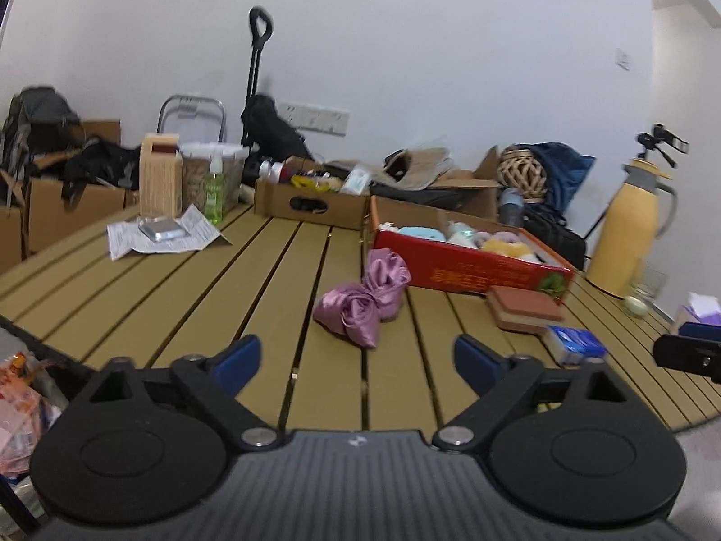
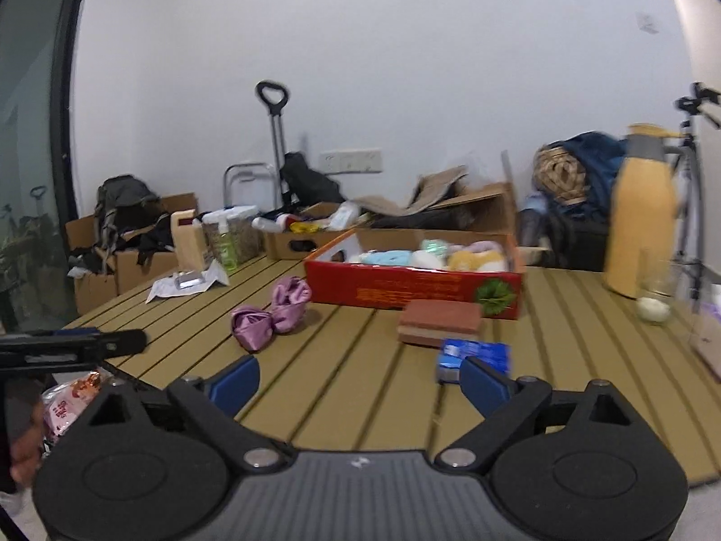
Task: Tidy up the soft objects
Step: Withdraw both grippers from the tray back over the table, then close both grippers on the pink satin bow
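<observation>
A shiny purple satin bundle (image 1: pixel 362 302) (image 2: pixel 272 309) lies on the slatted table, left of a red cardboard box (image 1: pixel 468 268) (image 2: pixel 414 286) that holds several pastel soft toys (image 1: pixel 491 239) (image 2: pixel 432 254). My left gripper (image 1: pixel 358 363) hovers over the near table edge, open and empty, with the bundle just ahead between its finger lines. My right gripper (image 2: pixel 360 383) is open and empty too, nearer the blue tissue pack (image 2: pixel 475 356) (image 1: pixel 574 342). A brown sponge-like block (image 1: pixel 525 309) (image 2: pixel 441 322) sits in front of the box.
A yellow thermos (image 1: pixel 628 230) (image 2: pixel 642 216) and a glass (image 2: pixel 655 293) stand at the right. Papers with a silver pouch (image 1: pixel 162 232) (image 2: pixel 189 281), a green bottle (image 1: pixel 213 194) and brown boxes (image 1: pixel 311 203) line the far side. Cluttered boxes and bags lie beyond the table.
</observation>
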`<action>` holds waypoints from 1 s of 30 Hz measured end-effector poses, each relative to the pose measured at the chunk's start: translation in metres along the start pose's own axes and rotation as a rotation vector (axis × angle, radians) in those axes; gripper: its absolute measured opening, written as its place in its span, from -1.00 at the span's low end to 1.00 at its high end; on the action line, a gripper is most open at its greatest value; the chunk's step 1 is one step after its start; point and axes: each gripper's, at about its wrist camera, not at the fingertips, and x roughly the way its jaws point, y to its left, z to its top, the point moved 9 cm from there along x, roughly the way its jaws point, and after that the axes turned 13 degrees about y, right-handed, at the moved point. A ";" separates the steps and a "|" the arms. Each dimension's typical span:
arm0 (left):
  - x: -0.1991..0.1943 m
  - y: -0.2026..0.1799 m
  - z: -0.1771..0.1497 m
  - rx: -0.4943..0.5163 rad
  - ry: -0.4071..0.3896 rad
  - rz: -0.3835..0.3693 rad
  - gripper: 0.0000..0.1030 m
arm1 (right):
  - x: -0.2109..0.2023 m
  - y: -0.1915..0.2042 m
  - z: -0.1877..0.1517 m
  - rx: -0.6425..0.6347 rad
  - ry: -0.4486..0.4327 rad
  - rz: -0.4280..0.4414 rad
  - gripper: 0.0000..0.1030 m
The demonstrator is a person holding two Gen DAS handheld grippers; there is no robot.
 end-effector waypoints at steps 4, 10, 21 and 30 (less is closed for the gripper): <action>0.051 0.015 0.027 -0.067 0.034 -0.014 0.64 | 0.064 0.020 0.037 -0.065 0.042 0.075 0.72; 0.120 0.022 0.042 -0.078 0.111 -0.035 0.63 | 0.172 0.044 0.094 -0.084 0.132 0.146 0.59; 0.155 0.024 0.034 -0.094 0.194 -0.182 -0.49 | 0.308 0.070 0.102 -0.006 0.318 0.285 -0.39; 0.091 -0.036 0.028 0.021 0.142 -0.286 -0.62 | 0.227 0.031 0.075 0.151 0.235 0.330 -0.79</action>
